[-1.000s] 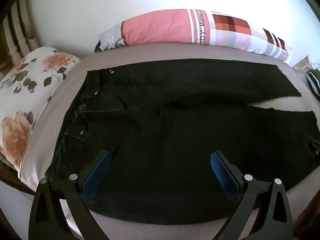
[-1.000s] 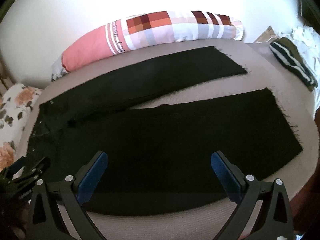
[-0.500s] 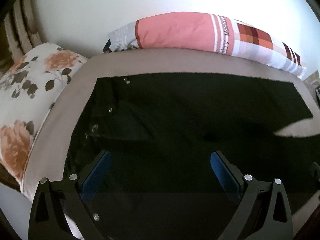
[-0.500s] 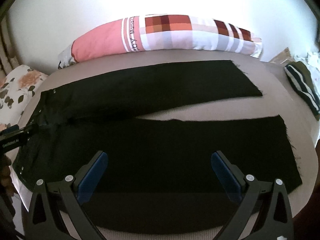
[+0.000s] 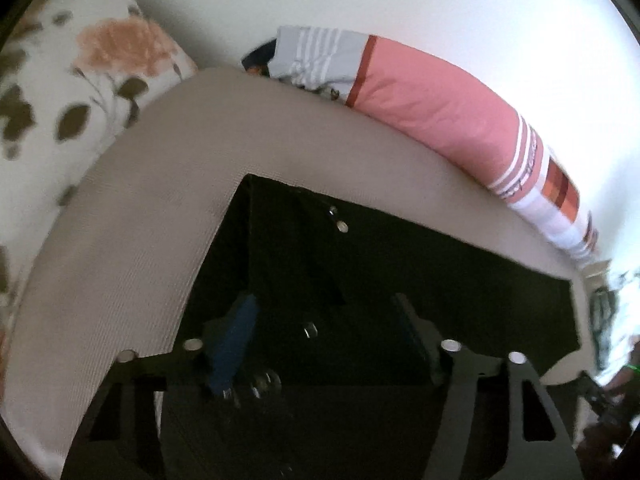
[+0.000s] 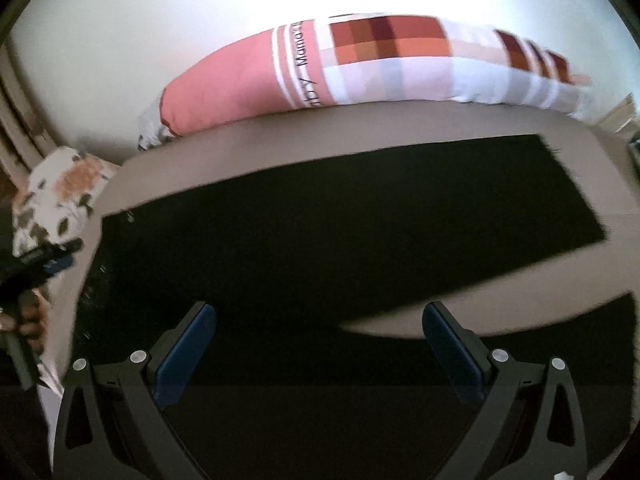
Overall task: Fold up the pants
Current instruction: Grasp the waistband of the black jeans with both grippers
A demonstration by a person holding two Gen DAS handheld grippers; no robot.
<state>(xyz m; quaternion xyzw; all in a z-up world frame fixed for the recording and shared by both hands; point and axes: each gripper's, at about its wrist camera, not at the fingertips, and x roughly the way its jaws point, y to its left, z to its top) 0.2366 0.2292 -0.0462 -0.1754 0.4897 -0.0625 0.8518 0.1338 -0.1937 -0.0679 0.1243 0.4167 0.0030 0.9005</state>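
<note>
- The right gripper [image 6: 320, 344] hovers over black pants [image 6: 320, 248], its blue-padded jaws wide apart with nothing between them.
- The pants lie flat on a beige bed [image 6: 500, 304], waistband to the left, two legs parting toward the right.
- A pink and checked pillow [image 6: 360, 68] lies along the far edge.
- A floral pillow [image 6: 60, 188] sits at the left, the left gripper [image 6: 52, 260] just below it.

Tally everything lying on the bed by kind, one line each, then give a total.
Pants: 1
Pillows: 2, one floral and one pink and checked
Total: 3
A blurred striped item at the right edge of the left wrist view is left uncounted.
</note>
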